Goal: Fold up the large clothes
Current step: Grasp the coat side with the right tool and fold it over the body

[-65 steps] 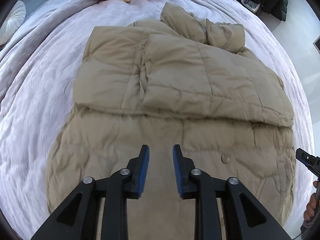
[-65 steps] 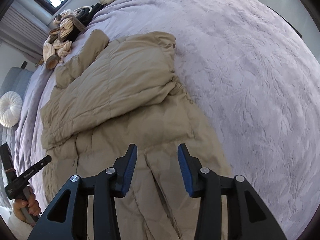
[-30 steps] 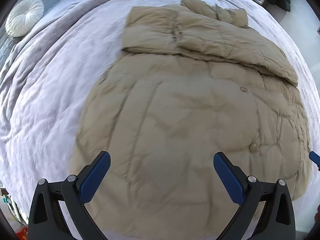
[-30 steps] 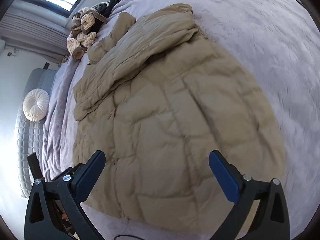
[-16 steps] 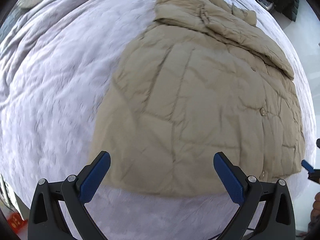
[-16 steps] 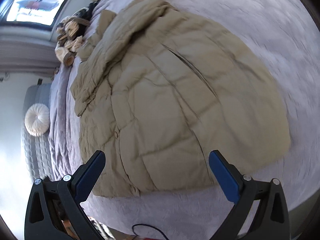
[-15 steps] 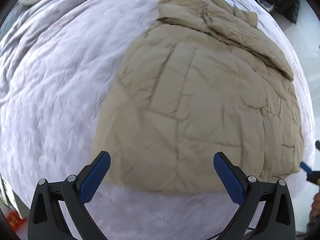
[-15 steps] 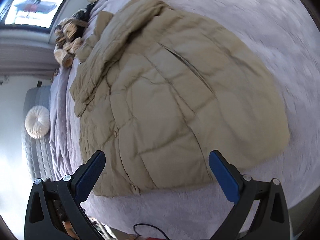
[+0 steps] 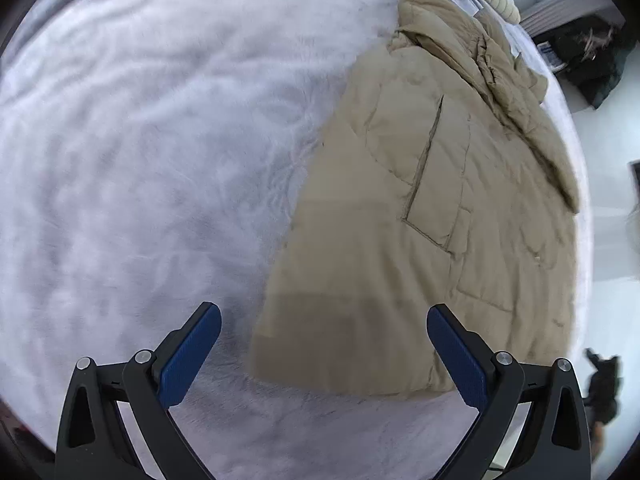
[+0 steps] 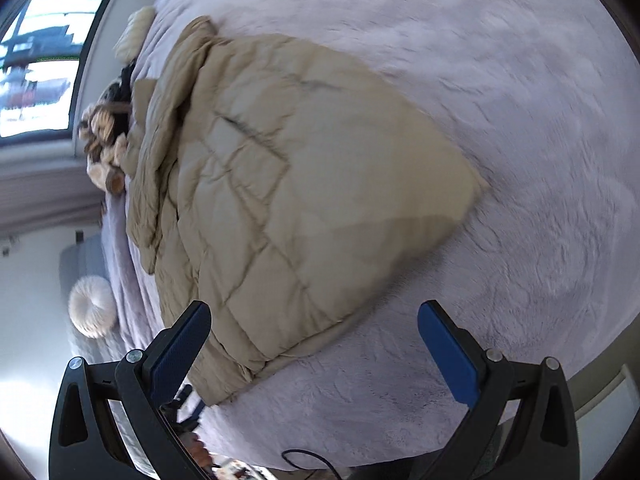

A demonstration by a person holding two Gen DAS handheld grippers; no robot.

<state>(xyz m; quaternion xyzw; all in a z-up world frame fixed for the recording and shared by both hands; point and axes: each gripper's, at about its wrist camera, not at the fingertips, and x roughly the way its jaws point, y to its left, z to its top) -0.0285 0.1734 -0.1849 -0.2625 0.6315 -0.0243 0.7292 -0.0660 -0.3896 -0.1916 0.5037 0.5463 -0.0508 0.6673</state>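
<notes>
A large beige puffer coat lies flat on a lilac bedspread, its sleeves folded across the far end. My left gripper is wide open and empty, hovering above the coat's near left hem corner. In the right wrist view the coat fills the middle. My right gripper is wide open and empty, hovering above the coat's near right hem edge, with the bedspread to its right.
A pile of knitted clothes lies beyond the coat's far end. A round white cushion sits at the bed's far side. A window is behind. Dark clothes hang off the bed. A cable lies at the bed's near edge.
Both grippers opened wide from nearly closed and pulled back from the coat's middle to its hem. The left swung toward the left corner, the right toward the right corner.
</notes>
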